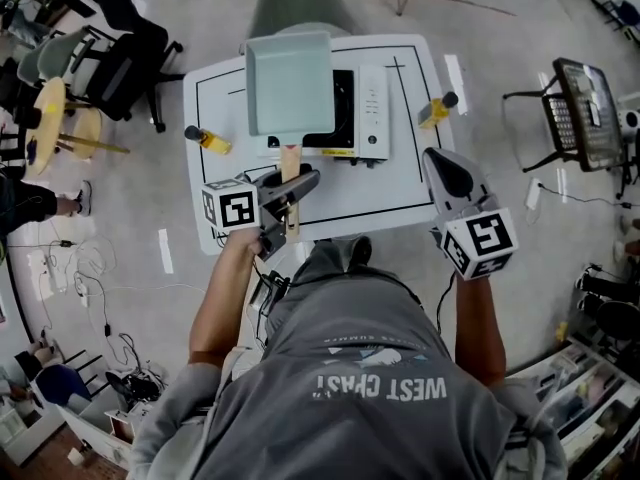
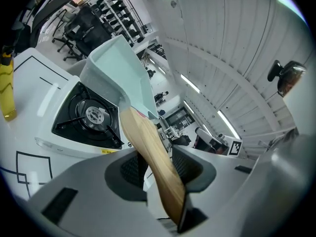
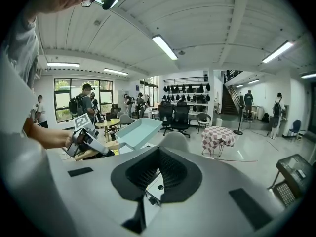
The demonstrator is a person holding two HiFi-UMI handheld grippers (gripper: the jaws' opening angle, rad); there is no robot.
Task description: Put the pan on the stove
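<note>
A pale green square pan point(image 1: 290, 83) with a wooden handle point(image 1: 290, 173) hangs tilted over the left part of the portable stove point(image 1: 372, 113) on the white table point(image 1: 410, 193). My left gripper point(image 1: 292, 190) is shut on the handle near its end. In the left gripper view the handle point(image 2: 148, 152) runs between the pads, the pan point(image 2: 118, 73) is above the black burner point(image 2: 91, 115), and its underside is hidden. My right gripper point(image 1: 438, 158) is over the table's right front, shut and empty. It also appears in the right gripper view point(image 3: 159, 154), which shows the pan point(image 3: 136, 132) from the side.
Two yellow bottles lie on the table, one left point(image 1: 210, 140) and one right point(image 1: 437, 110) of the stove. A grey chair point(image 1: 300, 8) stands behind the table, office chairs point(image 1: 110, 58) to the left, a wire rack point(image 1: 580, 118) to the right. Cables lie on the floor.
</note>
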